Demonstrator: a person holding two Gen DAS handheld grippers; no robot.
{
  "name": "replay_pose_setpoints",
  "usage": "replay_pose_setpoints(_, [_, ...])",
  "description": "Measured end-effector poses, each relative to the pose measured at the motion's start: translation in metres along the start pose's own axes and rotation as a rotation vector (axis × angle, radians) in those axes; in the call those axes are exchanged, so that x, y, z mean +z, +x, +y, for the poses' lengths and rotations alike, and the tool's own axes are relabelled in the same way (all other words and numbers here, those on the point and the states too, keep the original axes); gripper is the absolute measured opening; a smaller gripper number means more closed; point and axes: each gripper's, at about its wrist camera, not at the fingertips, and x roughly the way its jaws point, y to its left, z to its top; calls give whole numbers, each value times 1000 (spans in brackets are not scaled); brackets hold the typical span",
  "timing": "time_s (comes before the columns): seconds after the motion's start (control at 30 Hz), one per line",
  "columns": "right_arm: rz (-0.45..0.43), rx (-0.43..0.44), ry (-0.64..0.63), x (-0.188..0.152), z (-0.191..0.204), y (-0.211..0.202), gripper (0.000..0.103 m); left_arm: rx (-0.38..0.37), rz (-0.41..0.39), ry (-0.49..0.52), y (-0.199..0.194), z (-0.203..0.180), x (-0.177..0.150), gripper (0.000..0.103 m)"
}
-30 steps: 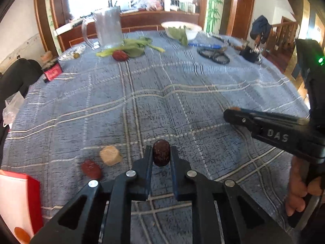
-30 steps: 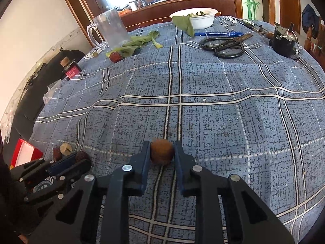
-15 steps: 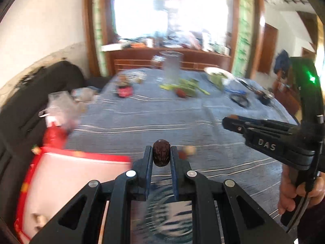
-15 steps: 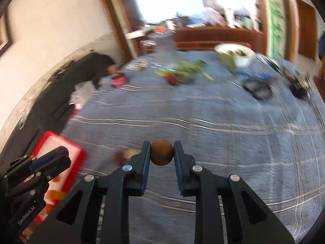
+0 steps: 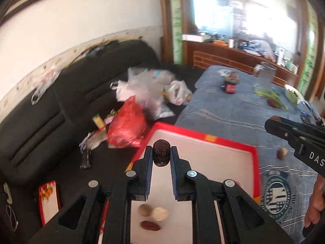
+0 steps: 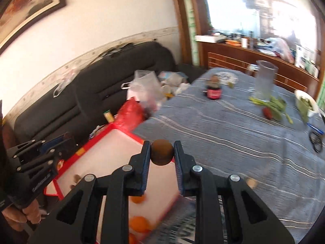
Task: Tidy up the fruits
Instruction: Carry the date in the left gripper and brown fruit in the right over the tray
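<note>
A home living-dining room is indicated: a black sofa [image 6: 113,77] at ten o'clock, a framed picture [image 6: 30,10], a cloth-covered table [image 6: 233,134], a wooden sideboard [image 6: 254,59] at one o'clock.

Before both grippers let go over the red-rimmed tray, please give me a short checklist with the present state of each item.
1. Left gripper clamps the dark wrinkled date: ok.
2. Right gripper clamps the round brown fruit: ok.
3. Left gripper over the red-rimmed tray: ok.
4. Right gripper over the tray: ok, near its edge.
5. Free floor in the tray: ok.
6. Height above the tray: cannot tell.
</note>
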Motion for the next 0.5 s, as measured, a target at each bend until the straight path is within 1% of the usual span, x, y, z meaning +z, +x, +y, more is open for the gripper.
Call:
replay_pose_setpoints(0.1, [39, 33, -10, 2, 21, 20, 25, 3, 44, -26, 17, 8, -11, 15])
replay_pose_setpoints(0.2, [81, 39, -18, -1, 39, 42, 25, -6, 94, -46, 35, 14, -25, 15])
replay_pose_setpoints(0.37, [165, 35, -34, -18, 53, 78, 25, -5, 147, -57, 56, 14, -37, 15])
replay_pose_setpoints(0.5, [213, 29, -29, -29, 57, 98, 25, 13, 176, -56, 67, 15, -43, 15])
